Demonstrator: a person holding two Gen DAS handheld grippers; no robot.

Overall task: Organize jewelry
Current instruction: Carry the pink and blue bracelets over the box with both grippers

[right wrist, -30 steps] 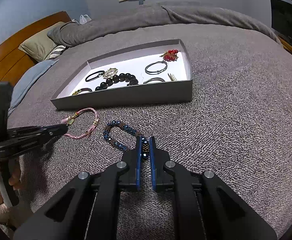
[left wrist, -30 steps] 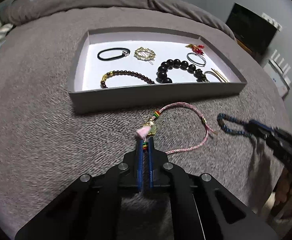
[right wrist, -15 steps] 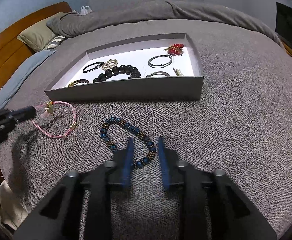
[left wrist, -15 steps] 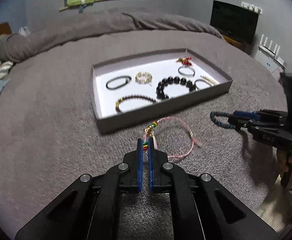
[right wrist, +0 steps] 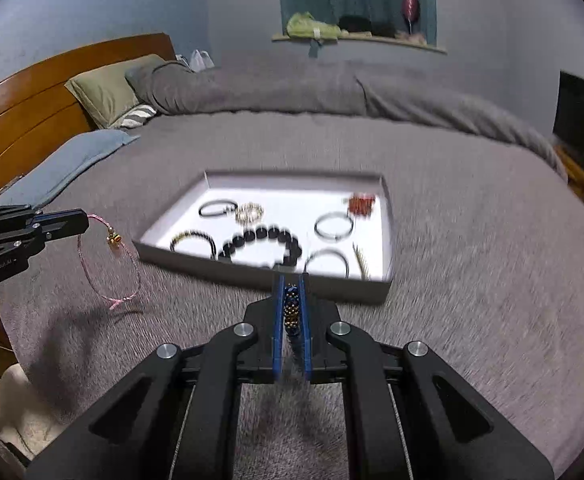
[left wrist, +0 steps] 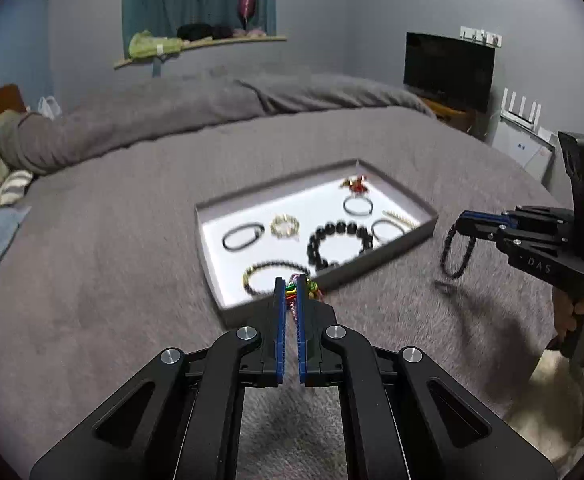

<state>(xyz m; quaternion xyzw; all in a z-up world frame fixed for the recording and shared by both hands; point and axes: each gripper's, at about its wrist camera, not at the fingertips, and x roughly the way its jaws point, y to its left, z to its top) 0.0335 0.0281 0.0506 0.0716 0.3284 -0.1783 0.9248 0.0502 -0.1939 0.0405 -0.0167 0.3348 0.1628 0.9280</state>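
A shallow grey tray (left wrist: 412,236) (right wrist: 259,268) with a white floor lies on the grey bedspread and holds several bracelets and small ornaments. My left gripper (left wrist: 289,280) (right wrist: 85,220) is shut on a pink cord bracelet (right wrist: 107,268) with coloured beads (left wrist: 308,289), which hangs in the air left of the tray. My right gripper (right wrist: 292,280) (left wrist: 458,224) is shut on a dark blue beaded bracelet (right wrist: 292,304) (left wrist: 458,256), which dangles above the bedspread to the tray's right. Both grippers hover in front of the tray's near wall.
The grey bedspread (right wrist: 472,280) surrounds the tray. A rolled duvet (right wrist: 292,88) and pillows (right wrist: 103,92) lie at the far side, by a wooden headboard (right wrist: 31,112). A dark screen (left wrist: 448,68) and a white appliance (left wrist: 520,140) stand right of the bed. A hand (left wrist: 580,316) grips the right tool.
Both grippers have risen off the bedspread, lifting the pink cord bracelet and the blue beaded bracelet, which lay flat a second ago. Both views now tilt up toward the room.
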